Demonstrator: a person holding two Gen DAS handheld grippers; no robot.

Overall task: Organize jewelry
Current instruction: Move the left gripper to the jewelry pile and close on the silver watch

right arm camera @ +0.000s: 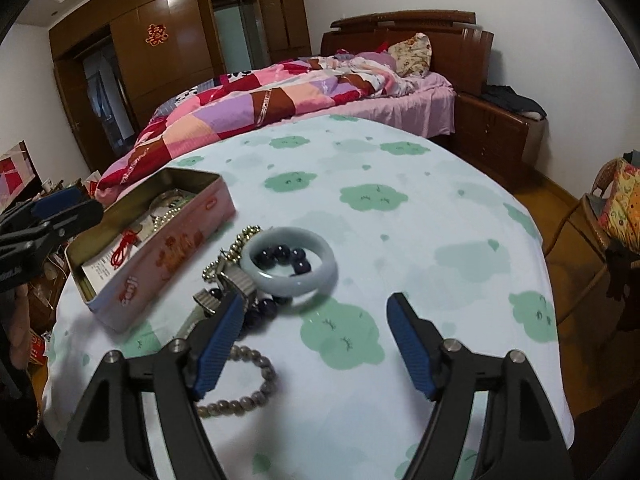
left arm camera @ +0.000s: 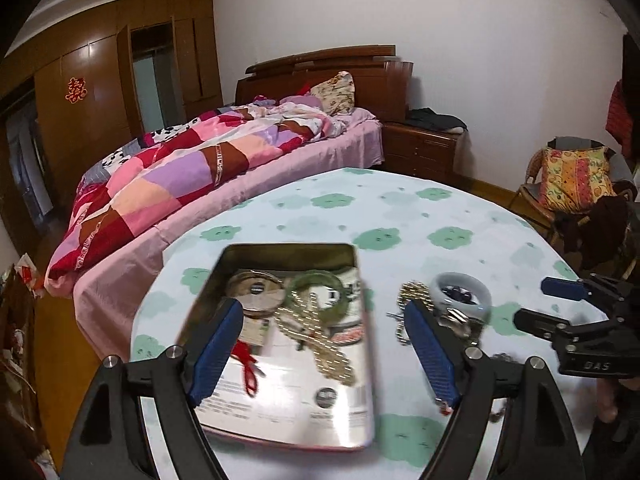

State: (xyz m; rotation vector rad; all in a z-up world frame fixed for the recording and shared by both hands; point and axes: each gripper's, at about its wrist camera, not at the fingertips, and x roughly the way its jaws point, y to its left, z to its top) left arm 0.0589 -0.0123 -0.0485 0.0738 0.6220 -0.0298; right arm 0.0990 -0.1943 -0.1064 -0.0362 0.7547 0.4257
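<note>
Both grippers [left arm camera: 324,344] [right arm camera: 316,340] agape over jewelry.

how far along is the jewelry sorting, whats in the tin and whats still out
Partly done. The tin already holds a green bangle and a gold bead strand. Both grippers, left and right, are open and empty. The pale bangle, dark beads and brown bead bracelet remain on the table.
</note>
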